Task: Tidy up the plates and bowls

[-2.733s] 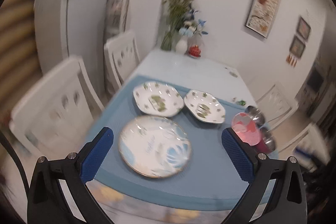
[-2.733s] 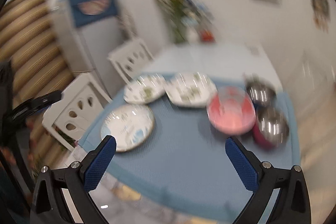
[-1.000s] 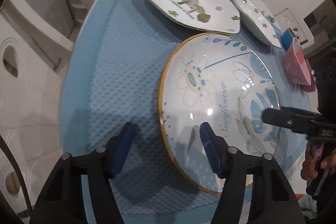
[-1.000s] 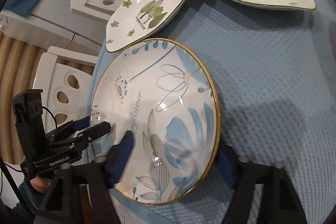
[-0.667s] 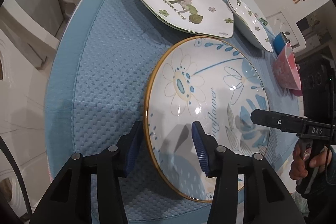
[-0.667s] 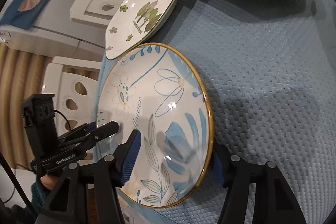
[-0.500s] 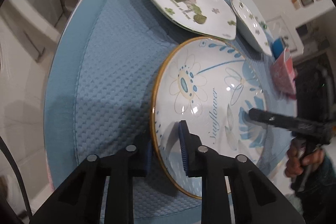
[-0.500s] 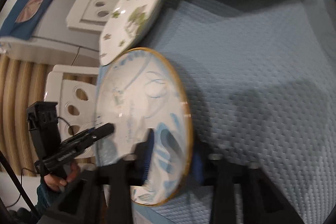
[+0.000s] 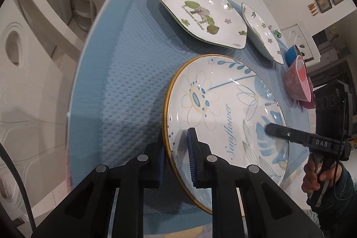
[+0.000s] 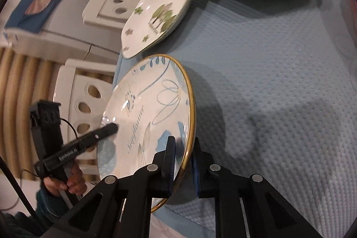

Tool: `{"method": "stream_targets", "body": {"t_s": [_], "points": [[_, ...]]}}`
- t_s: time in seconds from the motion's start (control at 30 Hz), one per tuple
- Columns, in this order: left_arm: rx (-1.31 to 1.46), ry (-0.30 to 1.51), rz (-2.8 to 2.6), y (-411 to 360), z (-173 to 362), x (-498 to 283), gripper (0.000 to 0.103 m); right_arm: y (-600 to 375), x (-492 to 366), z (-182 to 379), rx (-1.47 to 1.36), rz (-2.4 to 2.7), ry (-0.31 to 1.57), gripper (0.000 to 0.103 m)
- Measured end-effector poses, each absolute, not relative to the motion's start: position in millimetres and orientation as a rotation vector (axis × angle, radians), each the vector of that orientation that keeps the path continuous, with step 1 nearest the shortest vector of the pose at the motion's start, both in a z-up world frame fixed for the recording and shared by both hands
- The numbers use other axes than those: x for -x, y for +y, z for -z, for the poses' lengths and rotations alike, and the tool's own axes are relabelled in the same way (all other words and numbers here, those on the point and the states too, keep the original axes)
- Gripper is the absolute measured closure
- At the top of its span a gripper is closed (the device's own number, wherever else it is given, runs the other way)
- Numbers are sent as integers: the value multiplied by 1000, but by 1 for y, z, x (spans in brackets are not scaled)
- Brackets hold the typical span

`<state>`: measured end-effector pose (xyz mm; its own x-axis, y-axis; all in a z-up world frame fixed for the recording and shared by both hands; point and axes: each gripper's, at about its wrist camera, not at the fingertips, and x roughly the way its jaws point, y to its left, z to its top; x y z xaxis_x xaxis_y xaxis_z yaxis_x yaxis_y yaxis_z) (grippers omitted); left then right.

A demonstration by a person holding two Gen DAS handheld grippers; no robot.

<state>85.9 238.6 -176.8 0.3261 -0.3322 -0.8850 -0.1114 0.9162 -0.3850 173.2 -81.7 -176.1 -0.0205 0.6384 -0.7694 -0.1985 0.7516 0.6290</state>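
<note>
Two-handed grasp on a wide, shallow dish. The round sunflower plate (image 9: 225, 117), gold-rimmed and painted with blue leaves, is sitting near the front edge of the blue textured mat (image 9: 125, 86). It appears tipped, perhaps just clear of the cloth, though the underside is hidden. The left gripper (image 9: 177, 157) is clenching the plate's near-left rim, one blue pad on the glazed face and the other beneath. The right gripper (image 10: 181, 161) is clamping the opposite rim in the same manner. A rim pinch on both sides is probably being used because the plate is too broad and slippery for one claw; opposing grips should keep it from swinging.

In the left wrist view the right tool is showing as a black finger lying across the plate, with a hand (image 9: 316, 173) squeezing its handle. Behind the plate, two square leaf-patterned plates (image 9: 200, 12) (image 9: 261, 30) are lying side by side, close to each other. To the right, a pink bowl (image 9: 297, 81) is standing with a blue bowl (image 9: 292, 55) just beyond it. Judged from this layout, the sorting is only starting, and the round plate is probably being carried toward a stack.
</note>
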Motion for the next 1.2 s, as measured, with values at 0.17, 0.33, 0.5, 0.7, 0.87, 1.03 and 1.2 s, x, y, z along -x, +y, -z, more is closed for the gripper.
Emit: {"method": "stream_targets", "body": {"t_s": [0.17, 0.33, 0.5, 0.7, 0.87, 1.03, 1.2], "points": [[408, 1232, 142, 240, 173, -74, 89, -79, -161, 170, -383, -682, 1431, 90], [378, 1249, 130, 233, 173, -58, 88, -72, -147, 165, -338, -663, 1434, 90], [356, 1254, 118, 235, 172, -40, 87, -69, -134, 164, -329, -675, 1444, 90], [344, 1251, 73, 242, 172, -15, 87, -59, -109, 166, -309, -710, 1456, 90], [348, 1240, 44, 250, 172, 4, 87, -49, -92, 167, -302, -723, 1471, 89], [368, 1232, 25, 262, 176, 15, 87, -38, -80, 168, -285, -738, 1476, 89], [480, 1213, 21, 278, 193, 17, 87, -31, -83, 180, -265, -741, 1477, 89]]}}
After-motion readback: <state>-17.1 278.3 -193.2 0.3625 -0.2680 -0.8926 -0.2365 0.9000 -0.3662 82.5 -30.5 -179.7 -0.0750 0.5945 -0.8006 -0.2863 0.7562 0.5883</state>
